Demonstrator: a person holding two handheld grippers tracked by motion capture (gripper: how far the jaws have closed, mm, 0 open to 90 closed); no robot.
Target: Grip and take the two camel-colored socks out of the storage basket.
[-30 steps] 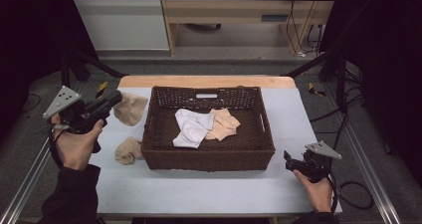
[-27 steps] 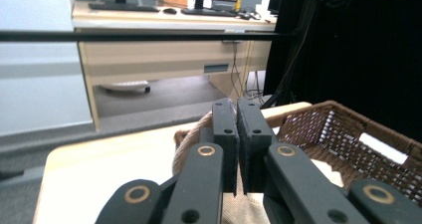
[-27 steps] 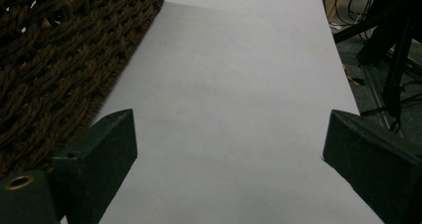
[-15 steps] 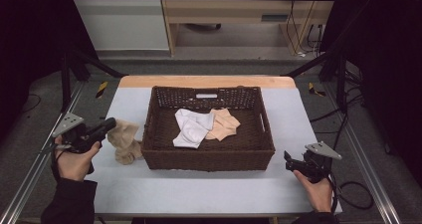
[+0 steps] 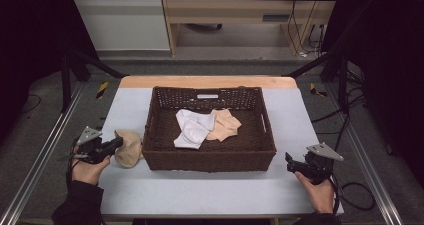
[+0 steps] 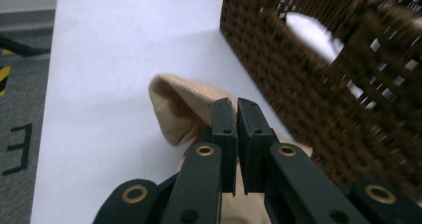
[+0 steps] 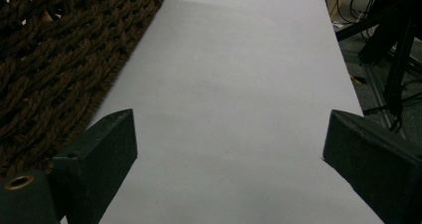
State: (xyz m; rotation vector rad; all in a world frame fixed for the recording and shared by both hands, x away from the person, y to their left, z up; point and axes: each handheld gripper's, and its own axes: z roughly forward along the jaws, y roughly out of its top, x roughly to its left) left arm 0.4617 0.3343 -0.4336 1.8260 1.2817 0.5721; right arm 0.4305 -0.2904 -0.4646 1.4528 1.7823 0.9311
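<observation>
A dark brown wicker basket (image 5: 210, 161) stands mid-table, its wall (image 6: 323, 84) close on the right in the left gripper view. Inside lie a white cloth (image 5: 192, 131) and a peach cloth (image 5: 226, 125). A beige cloth (image 5: 131, 150) rests on the table against the basket's left side. My left gripper (image 5: 119, 143) is low beside it, shut on the beige cloth (image 6: 179, 109). Its jaws pinch the fabric at their tips (image 6: 236, 104). My right gripper (image 5: 288, 160) sits by the basket's near right corner, open (image 7: 229, 134) over bare table.
The white table top (image 5: 200, 197) has free room in front of the basket and along both sides. Metal frame rails run along the table's left and right edges. The basket's woven corner (image 7: 59, 59) lies just left of my right gripper.
My left hand has come down from above the table's left side with the beige cloth, which now lies on the table by the basket. The right hand has not moved.
</observation>
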